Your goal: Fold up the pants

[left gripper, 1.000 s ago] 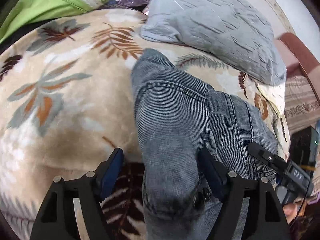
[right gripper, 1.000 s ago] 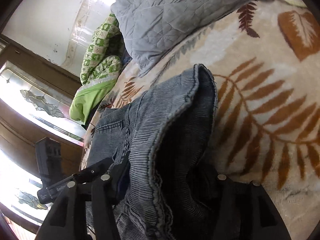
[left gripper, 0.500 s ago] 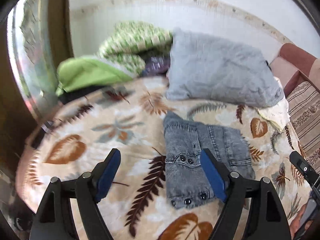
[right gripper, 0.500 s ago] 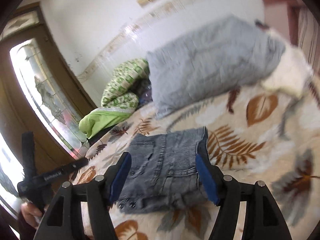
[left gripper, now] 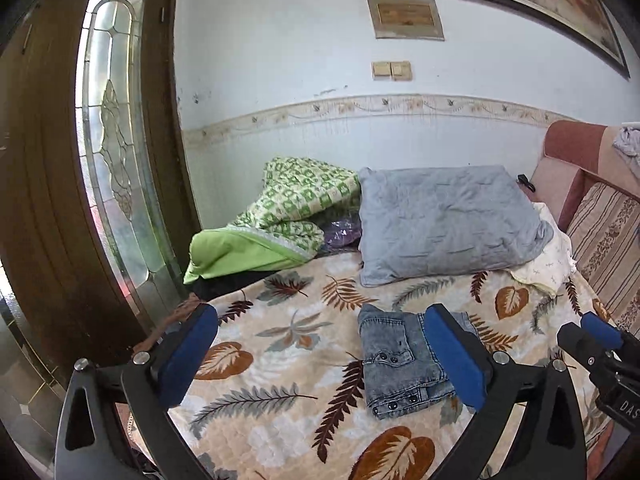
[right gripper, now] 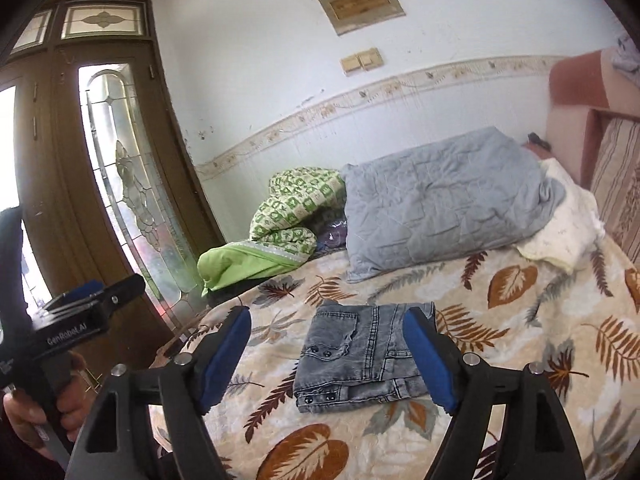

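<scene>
A grey pillow point(left gripper: 448, 224) lay on the leaf-patterned bedspread point(left gripper: 280, 360). Left of the pillow sat a green quilt point(left gripper: 280, 224); behind the pillow rose a white wall point(left gripper: 300, 60).

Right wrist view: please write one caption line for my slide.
Folded grey jeans lie on the leaf-print blanket, framed by the open, empty right gripper; grey pillow behind.

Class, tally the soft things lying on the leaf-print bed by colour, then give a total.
Grey denim: 1, folded pants
Grey-blue: 1, pillow
Green: 1, checked quilt
Cream-white: 1, cloth
Total: 4
</scene>
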### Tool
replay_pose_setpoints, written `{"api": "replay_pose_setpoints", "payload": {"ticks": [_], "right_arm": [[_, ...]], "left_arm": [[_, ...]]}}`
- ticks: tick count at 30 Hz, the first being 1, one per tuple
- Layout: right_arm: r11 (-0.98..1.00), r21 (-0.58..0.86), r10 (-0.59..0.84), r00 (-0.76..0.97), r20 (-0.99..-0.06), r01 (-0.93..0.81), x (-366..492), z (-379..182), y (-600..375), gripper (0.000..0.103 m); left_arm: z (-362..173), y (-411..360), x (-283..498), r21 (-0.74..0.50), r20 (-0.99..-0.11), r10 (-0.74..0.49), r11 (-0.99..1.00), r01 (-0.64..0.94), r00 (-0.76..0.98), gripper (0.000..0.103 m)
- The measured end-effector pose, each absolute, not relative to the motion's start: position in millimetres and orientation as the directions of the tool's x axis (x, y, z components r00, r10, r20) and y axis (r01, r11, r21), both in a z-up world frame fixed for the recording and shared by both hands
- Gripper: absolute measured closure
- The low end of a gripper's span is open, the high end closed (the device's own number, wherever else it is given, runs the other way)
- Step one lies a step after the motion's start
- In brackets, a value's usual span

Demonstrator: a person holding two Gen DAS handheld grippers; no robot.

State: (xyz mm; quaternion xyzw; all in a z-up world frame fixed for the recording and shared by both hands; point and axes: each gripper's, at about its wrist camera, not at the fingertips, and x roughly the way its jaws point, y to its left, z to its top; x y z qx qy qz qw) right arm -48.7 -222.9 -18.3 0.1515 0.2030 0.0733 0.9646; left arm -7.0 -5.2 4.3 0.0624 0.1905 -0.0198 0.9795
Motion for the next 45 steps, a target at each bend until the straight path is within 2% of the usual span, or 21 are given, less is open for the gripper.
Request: {"api": "replay_pose_setpoints", "payload": {"ticks": [6, 19, 28, 45], "right_arm": [[0.952, 0.293, 0.194, 0.918, -0.346, -0.09, -64.0, -6.4, -212.7, 0.021], [0.96, 0.249, 0.211, 0.921, -0.328, -0.132, -70.3, 8.9, -193.8, 0.019], [0.959, 0.241, 0.229, 0.902, -0.366, -0.146, -53.4, -9.7, -188.4, 0.019], [0.957, 0.236, 0.249, 0.891, -0.38, -0.167, -44.2, -21.4, -182.0, 0.019]], "left_arm": [[16.4, -7.5, -26.2, 0.149, -0.322, 0.016, 0.988, 0.034, 0.947, 0.0], [26.3, -7.6, -32.5, 0.132, -0.296, 0.01, 0.991, 0.03, 0.955, 0.0], [20.7, -6.9, -20.9, 0.118, -0.314, 0.005, 0.992, 0.034, 0.949, 0.0], [14.7, -6.1, -13.9, 0.1, -0.332, 0.001, 0.994, 0.034, 0.943, 0.0]]}}
